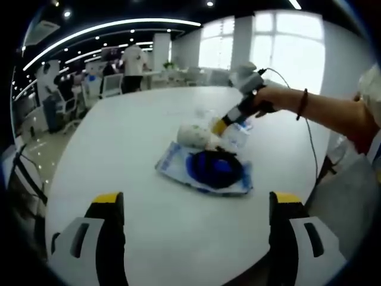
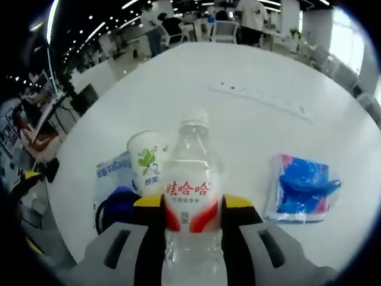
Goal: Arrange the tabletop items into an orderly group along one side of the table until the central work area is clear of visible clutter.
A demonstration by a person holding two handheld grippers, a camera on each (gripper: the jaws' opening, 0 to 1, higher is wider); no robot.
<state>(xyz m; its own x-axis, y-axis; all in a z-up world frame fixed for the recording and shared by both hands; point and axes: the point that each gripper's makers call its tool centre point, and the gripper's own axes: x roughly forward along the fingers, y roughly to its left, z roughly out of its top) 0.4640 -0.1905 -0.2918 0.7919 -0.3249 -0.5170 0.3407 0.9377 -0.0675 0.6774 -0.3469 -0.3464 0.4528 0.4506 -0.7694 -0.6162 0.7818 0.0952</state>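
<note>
Blue packet (image 2: pixel 303 189) beside bottle (image 2: pixel 190 196) between right gripper (image 2: pixel 191 208) fingers.

Readable print: one bottle label, little else.

In the right gripper view, the clear water bottle (image 2: pixel 191 196) carries a red-and-white label with four red Chinese characters, 娃哈哈 among them; the smaller line beneath is too fine to read. The paper cup (image 2: pixel 146 159) beside it bears a green emblem with tiny illegible characters. The blue-printed packet (image 2: pixel 111 171) shows blurred lettering.

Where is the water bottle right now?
In the right gripper view, the water bottle stands low and central between the right gripper fingers, beside the paper cup.
</note>
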